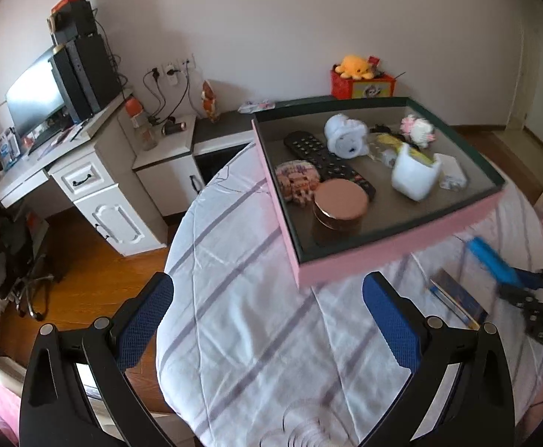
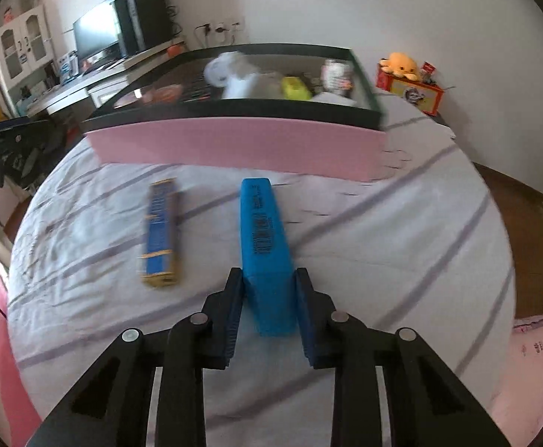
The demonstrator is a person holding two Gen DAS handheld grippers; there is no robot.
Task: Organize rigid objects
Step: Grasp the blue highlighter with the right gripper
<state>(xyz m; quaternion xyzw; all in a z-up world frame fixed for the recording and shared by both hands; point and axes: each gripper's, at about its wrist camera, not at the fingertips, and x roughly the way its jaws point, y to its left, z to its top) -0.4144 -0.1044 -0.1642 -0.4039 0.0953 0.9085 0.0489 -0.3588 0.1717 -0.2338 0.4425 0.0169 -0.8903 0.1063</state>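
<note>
A pink box (image 1: 383,253) with a dark rim lies on the striped bedsheet (image 1: 253,298). In it are a black remote (image 1: 327,160), a copper-lidded jar (image 1: 340,201), a white plush (image 1: 346,136) and other small items. My right gripper (image 2: 269,287) is shut on a bright blue oblong case (image 2: 262,223), its pads pressed on both long sides, just in front of the pink box's (image 2: 234,141) near wall. A dark blue and gold flat box (image 2: 159,234) lies on the sheet to its left. My left gripper (image 1: 267,320) hovers open over bare sheet, with nothing between its fingers.
A white desk (image 1: 96,171) with a monitor (image 1: 37,100) stands left of the bed, above wooden floor (image 1: 96,272). An orange plush (image 1: 353,67) sits on a red box (image 1: 361,87) by the far wall. A pink blanket (image 2: 532,354) borders the sheet at right.
</note>
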